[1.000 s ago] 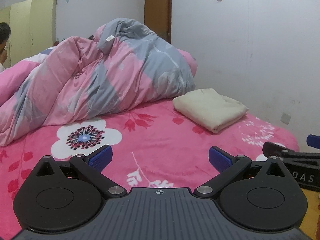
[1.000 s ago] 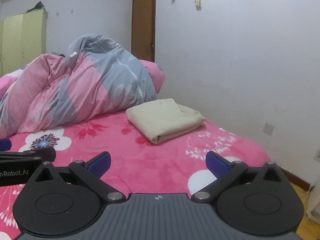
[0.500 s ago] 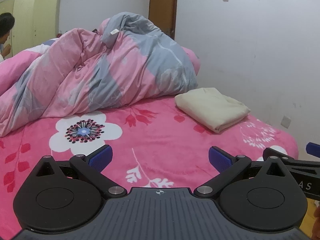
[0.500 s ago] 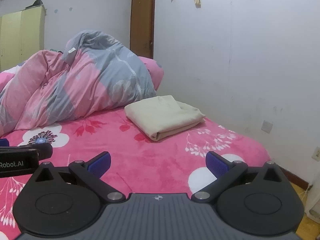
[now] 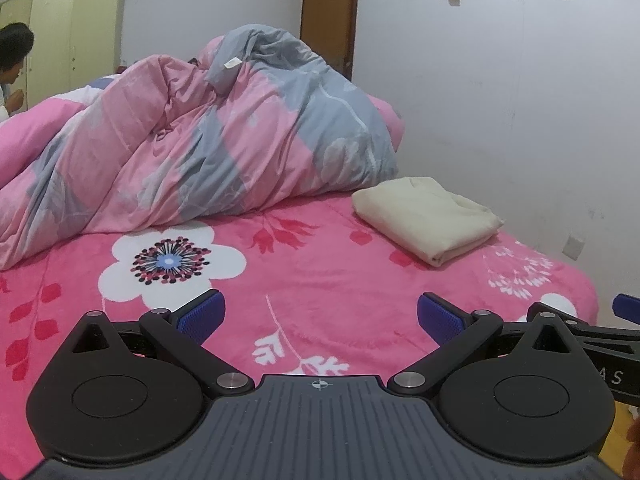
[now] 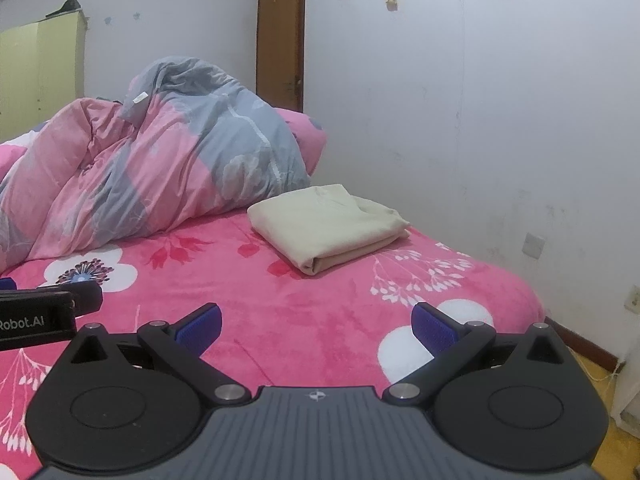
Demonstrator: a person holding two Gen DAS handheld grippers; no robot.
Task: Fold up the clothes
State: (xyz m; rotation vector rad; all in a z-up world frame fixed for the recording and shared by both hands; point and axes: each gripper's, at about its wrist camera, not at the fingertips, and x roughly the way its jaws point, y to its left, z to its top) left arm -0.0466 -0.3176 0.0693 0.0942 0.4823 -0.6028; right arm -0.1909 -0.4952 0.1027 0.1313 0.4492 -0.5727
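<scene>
While the left gripper point(image 5: 318, 314) and right gripper point(image 6: 316, 322) hover with jaws spread and empty, the folded cream cloth garment point(image 6: 326, 226) lies well ahead near the pink floral bed's point(image 6: 320, 312) right edge.

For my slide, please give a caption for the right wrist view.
Open right gripper facing a folded cream cloth on a pink floral bed.

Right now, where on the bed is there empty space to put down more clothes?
The widest bare stretch of the pink bedspread lies between the heaped quilt and both open grippers, left and right. Another patch runs from the folded cream garment toward the bed's foot corner. The quilt crowds the far side.
</scene>
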